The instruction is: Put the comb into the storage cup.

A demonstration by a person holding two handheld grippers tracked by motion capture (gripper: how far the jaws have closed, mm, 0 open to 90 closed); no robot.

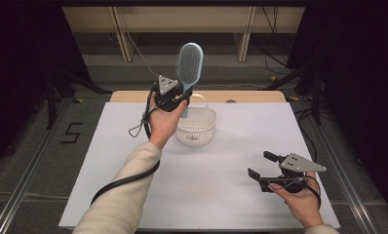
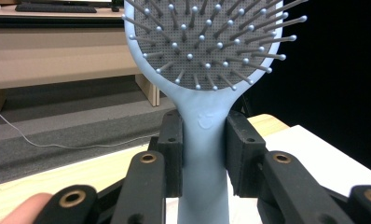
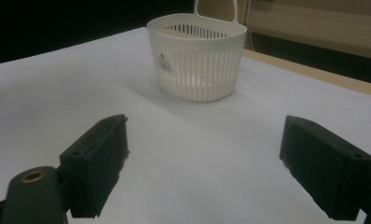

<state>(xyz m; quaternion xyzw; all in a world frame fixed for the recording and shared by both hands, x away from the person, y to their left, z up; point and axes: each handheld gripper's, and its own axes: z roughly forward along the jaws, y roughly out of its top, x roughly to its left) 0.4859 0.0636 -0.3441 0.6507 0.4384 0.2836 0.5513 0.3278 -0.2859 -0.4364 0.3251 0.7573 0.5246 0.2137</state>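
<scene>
A light blue hairbrush [image 1: 189, 66] stands upright in the air, bristles toward me, above the far side of the table. My left gripper [image 1: 182, 97] is shut on its handle; in the left gripper view both black pads press the handle of the hairbrush [image 2: 204, 154] from either side. Just below and to the right of it sits a white slatted basket [image 1: 197, 127] with a loop handle. My right gripper [image 1: 261, 165] rests low over the near right of the table, open, with nothing between its jaws. The basket [image 3: 197, 58] stands ahead of it in the right gripper view.
A white sheet [image 1: 221, 165] covers the table, with a wooden strip [image 1: 250, 96] along the far edge. Dark cables and stands line the floor on both sides. Wooden furniture legs stand beyond the table.
</scene>
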